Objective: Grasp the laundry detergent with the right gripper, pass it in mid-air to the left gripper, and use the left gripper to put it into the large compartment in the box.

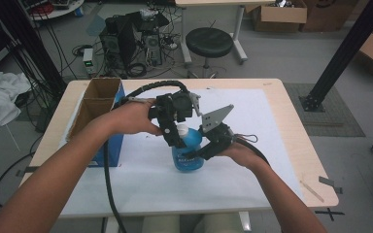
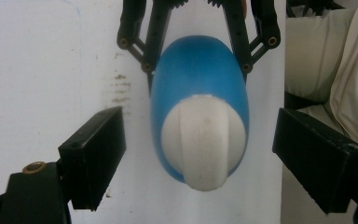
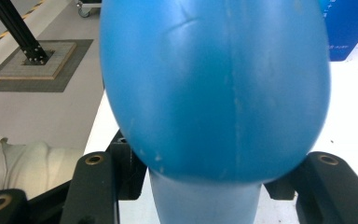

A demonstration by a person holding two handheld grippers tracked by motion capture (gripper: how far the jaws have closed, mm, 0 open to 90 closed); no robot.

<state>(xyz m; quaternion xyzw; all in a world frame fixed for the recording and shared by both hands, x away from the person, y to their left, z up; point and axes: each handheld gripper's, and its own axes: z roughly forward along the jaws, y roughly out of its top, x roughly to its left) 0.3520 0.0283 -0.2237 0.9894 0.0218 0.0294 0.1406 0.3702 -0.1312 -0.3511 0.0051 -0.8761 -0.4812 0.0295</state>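
Our right gripper (image 1: 200,151) has its jaws clamped on the body of the one blue bottle (image 1: 187,154); in the right gripper view the bottle (image 3: 214,88) bulges out between the two black jaws, pressed from both sides. Our left gripper (image 1: 172,140) hangs over the bottle from 12 o'clock with its jaws spread wide; in the left gripper view its two pads (image 2: 95,156) stand at 9 and 3 o'clock of the single white cap (image 2: 203,140), well clear of it and holding nothing.

The bottle stands upright on the white sheet (image 1: 252,121) near the middle of the table (image 1: 291,116), its long axis vertical and its cap pointing straight up at the left gripper's camera.

At 9 o'clock of the bottle we count one open blue cardboard box (image 1: 97,116) at the table's left edge.
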